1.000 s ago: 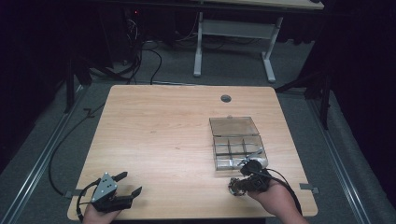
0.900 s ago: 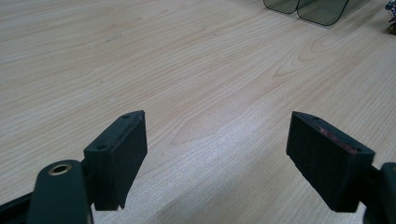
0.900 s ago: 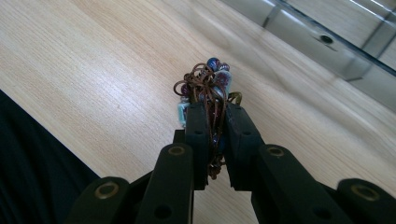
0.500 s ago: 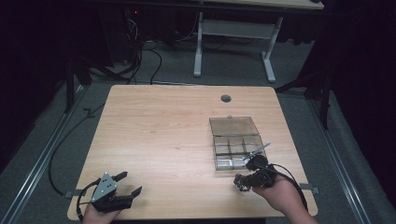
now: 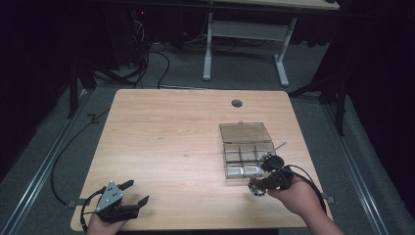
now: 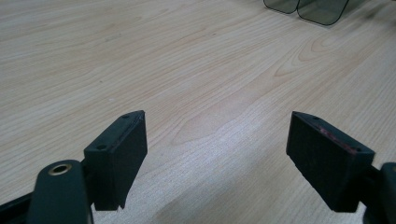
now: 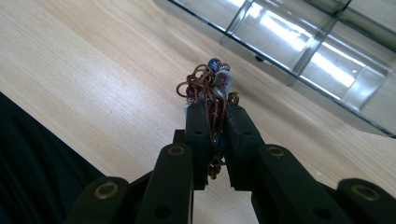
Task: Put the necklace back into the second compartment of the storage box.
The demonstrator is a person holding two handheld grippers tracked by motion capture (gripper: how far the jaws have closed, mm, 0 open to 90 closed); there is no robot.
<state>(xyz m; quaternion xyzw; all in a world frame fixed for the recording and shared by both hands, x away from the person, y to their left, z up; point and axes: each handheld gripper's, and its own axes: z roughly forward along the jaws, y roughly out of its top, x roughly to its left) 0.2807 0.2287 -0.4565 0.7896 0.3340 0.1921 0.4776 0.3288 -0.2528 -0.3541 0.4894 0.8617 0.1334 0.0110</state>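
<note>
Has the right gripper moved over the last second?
Yes. The right gripper, shut on a beaded wire bundle, has pulled back from the clear box toward the table's near edge.

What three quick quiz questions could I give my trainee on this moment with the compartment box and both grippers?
1. True or false: the left gripper is clamped on an object.
2. What does the right gripper hold? A) a screwdriver B) a beaded bracelet on brown cord C) nothing
3. Fill in: the clear compartment box lies with its lid ____.

Key:
1. False. Its jaws stand wide apart over bare wooden table.
2. B. The jaws pinch the bundle near the box's near edge.
3. Open, folded back on the far side.
</note>
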